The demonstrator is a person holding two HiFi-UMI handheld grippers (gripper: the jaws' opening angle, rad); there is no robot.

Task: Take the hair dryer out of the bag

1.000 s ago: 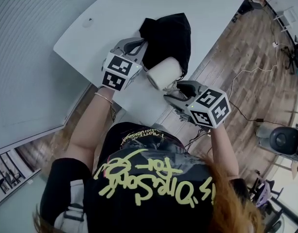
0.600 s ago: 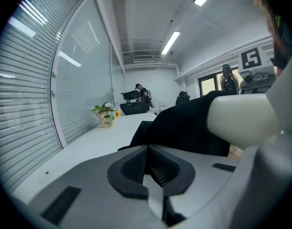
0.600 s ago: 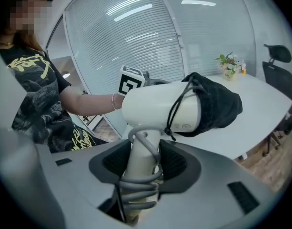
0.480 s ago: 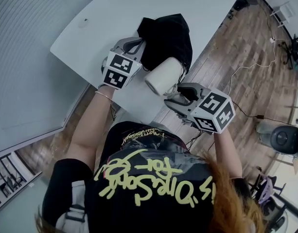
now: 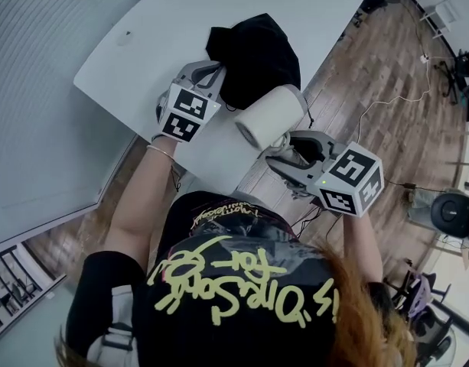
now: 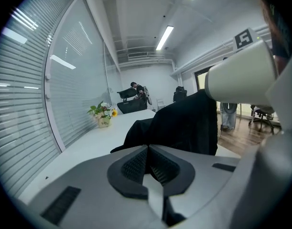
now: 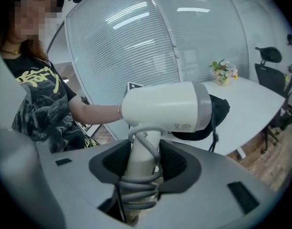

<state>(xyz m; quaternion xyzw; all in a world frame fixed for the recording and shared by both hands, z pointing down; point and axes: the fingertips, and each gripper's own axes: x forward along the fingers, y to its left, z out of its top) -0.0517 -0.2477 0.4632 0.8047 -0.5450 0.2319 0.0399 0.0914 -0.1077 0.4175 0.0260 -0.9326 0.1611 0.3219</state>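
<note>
A black cloth bag (image 5: 257, 52) lies slumped on the white table (image 5: 180, 21). My left gripper (image 5: 216, 71) sits at the bag's near left edge. In the left gripper view its jaws (image 6: 148, 149) are shut, and the bag's fabric (image 6: 184, 128) runs right up to their tips. The white hair dryer (image 5: 268, 117) hangs in the air just in front of the bag, outside it. My right gripper (image 5: 284, 145) is shut on the dryer's handle, with the grey cord wound round it (image 7: 145, 161). The dryer's barrel (image 7: 160, 106) lies across that view, with the bag (image 7: 217, 113) behind it.
The table's near edge runs under both grippers, with wooden floor and loose cables (image 5: 387, 113) to the right. A small flower pot (image 6: 104, 114) stands far down the table. A glass wall with blinds lines the left side. An office chair (image 7: 267, 56) stands beyond the table.
My right gripper has lifted the hair dryer up and to the right, a little further from the bag's mouth. The left gripper has stayed at the bag's edge.
</note>
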